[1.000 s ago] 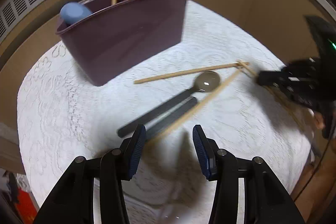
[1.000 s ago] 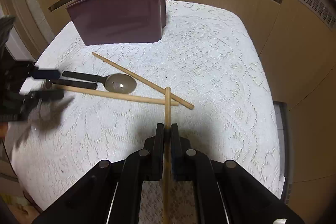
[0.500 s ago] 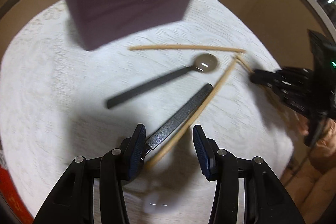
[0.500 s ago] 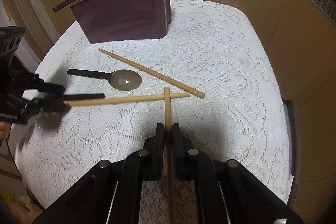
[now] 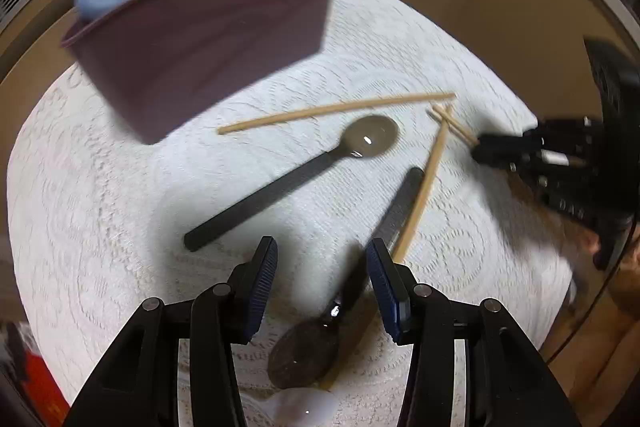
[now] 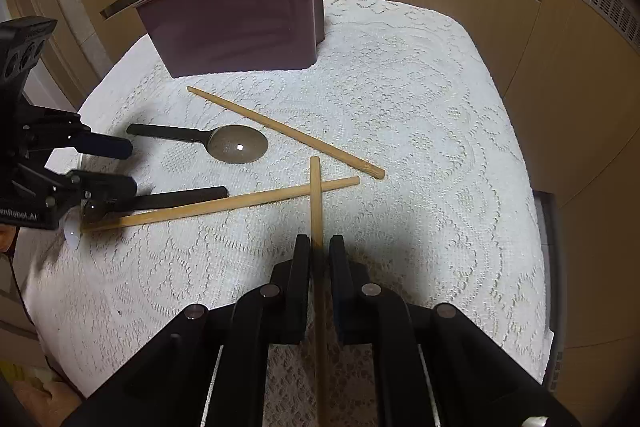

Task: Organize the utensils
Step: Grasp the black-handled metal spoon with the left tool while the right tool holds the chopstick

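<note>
Your left gripper (image 5: 322,281) has swung so the second black-handled spoon (image 5: 348,291) now lies between its parted fingers, bowl half hidden below. Your right gripper (image 6: 319,251) stays clamped on one wooden chopstick (image 6: 316,203). Two more chopsticks (image 6: 224,205) and two spoons lie mid-cloth; the purple holder (image 6: 244,23) stands at the tablecloth's (image 6: 420,99) far edge, contents cut off.

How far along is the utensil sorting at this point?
Partly done. The purple bin already holds a chopstick and some utensils. In hand: the right gripper is shut on a chopstick; the left gripper is open over a black-handled spoon. Left on the cloth: that spoon, a second spoon and two loose chopsticks.
</note>
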Tool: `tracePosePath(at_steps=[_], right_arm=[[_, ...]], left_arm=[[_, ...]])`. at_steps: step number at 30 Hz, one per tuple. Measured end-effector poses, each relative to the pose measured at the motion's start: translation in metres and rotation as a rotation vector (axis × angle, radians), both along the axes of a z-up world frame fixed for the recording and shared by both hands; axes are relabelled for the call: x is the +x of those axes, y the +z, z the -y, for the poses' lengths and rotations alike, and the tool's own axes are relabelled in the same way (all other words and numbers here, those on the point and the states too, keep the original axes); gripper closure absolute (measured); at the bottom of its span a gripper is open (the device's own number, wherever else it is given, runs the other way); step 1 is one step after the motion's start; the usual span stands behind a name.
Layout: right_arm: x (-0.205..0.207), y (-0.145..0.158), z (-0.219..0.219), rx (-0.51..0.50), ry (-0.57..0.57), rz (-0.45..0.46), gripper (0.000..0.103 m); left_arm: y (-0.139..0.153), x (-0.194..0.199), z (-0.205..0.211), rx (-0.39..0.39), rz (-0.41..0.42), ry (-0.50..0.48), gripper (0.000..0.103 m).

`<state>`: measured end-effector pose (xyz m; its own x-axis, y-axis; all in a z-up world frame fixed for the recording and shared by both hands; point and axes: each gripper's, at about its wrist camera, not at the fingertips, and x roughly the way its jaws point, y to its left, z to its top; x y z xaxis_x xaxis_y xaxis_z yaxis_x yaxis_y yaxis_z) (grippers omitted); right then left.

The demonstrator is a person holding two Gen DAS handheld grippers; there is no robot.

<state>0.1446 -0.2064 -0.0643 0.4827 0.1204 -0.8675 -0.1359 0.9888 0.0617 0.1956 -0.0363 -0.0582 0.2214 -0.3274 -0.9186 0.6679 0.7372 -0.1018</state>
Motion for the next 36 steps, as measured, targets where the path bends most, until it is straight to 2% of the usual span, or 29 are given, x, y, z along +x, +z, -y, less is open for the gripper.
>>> tracePosePath(at_steps=[2, 4, 8, 9, 10, 12, 14, 16, 17, 19, 21, 23, 25, 27, 31, 34, 36], right_arm=[[-0.001, 0.0, 0.0, -0.005, 0.003, 0.001, 0.092], [-0.001, 0.001, -0.001, -0.014, 0.004, 0.004, 0.091], [-0.002, 0.001, -0.001, -0.045, 0.007, 0.009, 0.089], [-0.002, 0.001, -0.001, -0.051, 0.006, 0.01, 0.085], [-0.003, 0.001, 0.0, -0.061, 0.004, 0.011, 0.08], [-0.004, 0.002, 0.0, -0.09, 0.007, 0.021, 0.046], [-0.009, 0.006, 0.001, -0.096, 0.015, 0.067, 0.032], [-0.015, 0.012, 0.003, -0.072, 0.036, 0.11, 0.029], [-0.016, 0.014, 0.003, -0.059, 0.047, 0.117, 0.03], [-0.013, 0.014, 0.002, -0.046, 0.044, 0.12, 0.042], [-0.006, 0.008, 0.002, -0.04, 0.028, 0.084, 0.074], [0.002, 0.0, 0.002, -0.011, 0.019, 0.04, 0.082], [0.006, -0.007, 0.001, -0.016, 0.009, 0.023, 0.085], [0.005, -0.008, -0.001, -0.047, 0.009, 0.037, 0.096], [0.003, -0.007, 0.001, -0.062, 0.004, 0.034, 0.098], [0.0, -0.007, 0.004, -0.067, 0.003, 0.038, 0.098], [0.0, -0.008, 0.006, -0.062, 0.003, 0.039, 0.098]], left_arm=[[-0.003, -0.006, 0.006, 0.016, -0.017, -0.05, 0.055], [-0.005, -0.013, 0.014, 0.055, 0.005, -0.102, 0.055], [-0.01, -0.009, 0.022, 0.101, 0.032, -0.096, 0.056], [-0.012, -0.007, 0.024, 0.108, 0.039, -0.085, 0.056], [-0.011, -0.002, 0.024, 0.114, 0.052, -0.063, 0.056], [-0.009, 0.004, 0.02, 0.126, 0.077, -0.022, 0.056], [-0.008, 0.013, 0.012, 0.151, 0.113, 0.035, 0.056], [-0.009, 0.018, 0.005, 0.117, 0.06, 0.044, 0.056], [-0.009, 0.018, 0.003, 0.102, 0.041, 0.039, 0.056], [-0.009, 0.013, 0.002, 0.086, 0.02, 0.02, 0.056], [-0.01, 0.008, 0.003, 0.084, 0.008, 0.009, 0.056], [-0.013, 0.007, 0.012, 0.083, 0.004, 0.002, 0.056], [-0.011, 0.003, 0.013, 0.039, -0.049, -0.015, 0.056], [-0.008, -0.001, 0.013, 0.021, -0.063, -0.03, 0.056], [0.001, -0.002, 0.016, 0.044, 0.017, -0.044, 0.056], [0.007, 0.011, 0.012, -0.007, 0.02, -0.004, 0.056], [0.007, 0.018, 0.013, -0.008, 0.016, -0.004, 0.056]])
